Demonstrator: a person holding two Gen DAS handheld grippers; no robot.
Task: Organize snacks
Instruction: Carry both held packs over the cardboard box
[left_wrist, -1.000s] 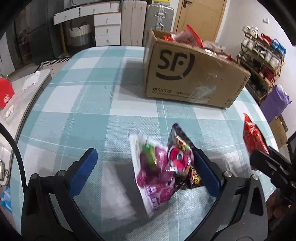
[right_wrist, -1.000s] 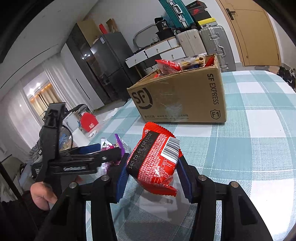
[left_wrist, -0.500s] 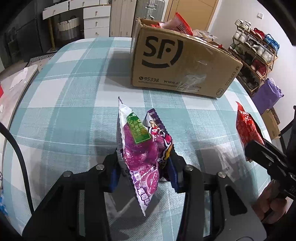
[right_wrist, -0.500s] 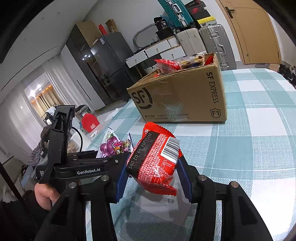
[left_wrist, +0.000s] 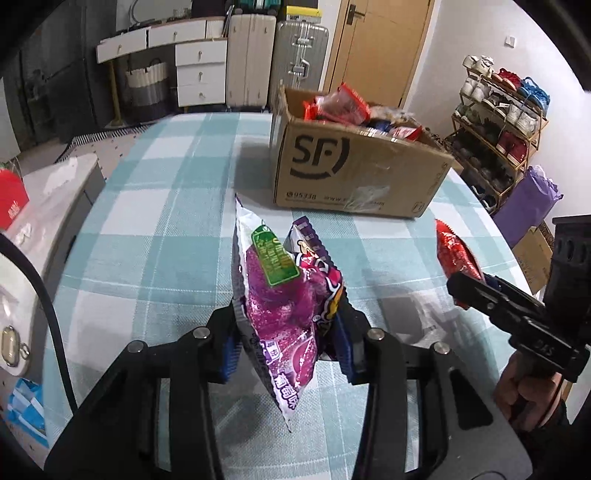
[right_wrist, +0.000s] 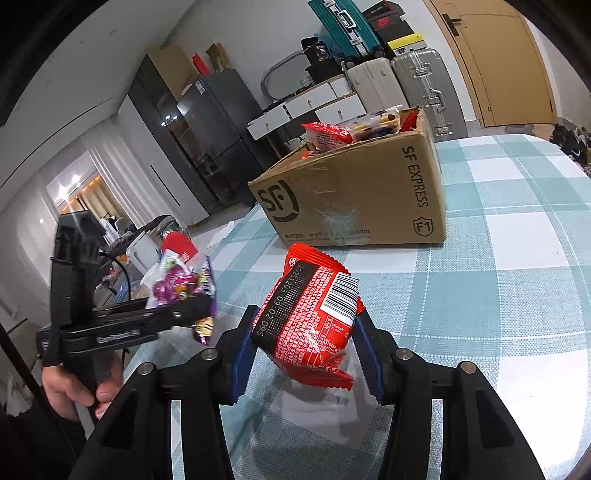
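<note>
My left gripper (left_wrist: 286, 338) is shut on two purple snack packets (left_wrist: 280, 295), held upright above the checked tablecloth (left_wrist: 155, 221). They also show in the right wrist view (right_wrist: 181, 284), where the left gripper (right_wrist: 199, 310) is at the left. My right gripper (right_wrist: 304, 350) is shut on a red snack packet (right_wrist: 310, 317), lifted off the table; the packet also shows in the left wrist view (left_wrist: 454, 254). An open SF cardboard box (left_wrist: 354, 173) full of snacks stands at the table's far side, ahead of both grippers (right_wrist: 354, 199).
A shoe rack (left_wrist: 498, 122) and a purple bag (left_wrist: 528, 203) stand beyond the table's right edge. A white appliance (left_wrist: 33, 229) with a red box (left_wrist: 11, 199) sits off the left edge. Suitcases (left_wrist: 273, 62) and drawers stand behind.
My left gripper closed on the purple packets and lifted them off the table, now nearer the box. My right gripper kept its hold on the red packet and hardly moved.
</note>
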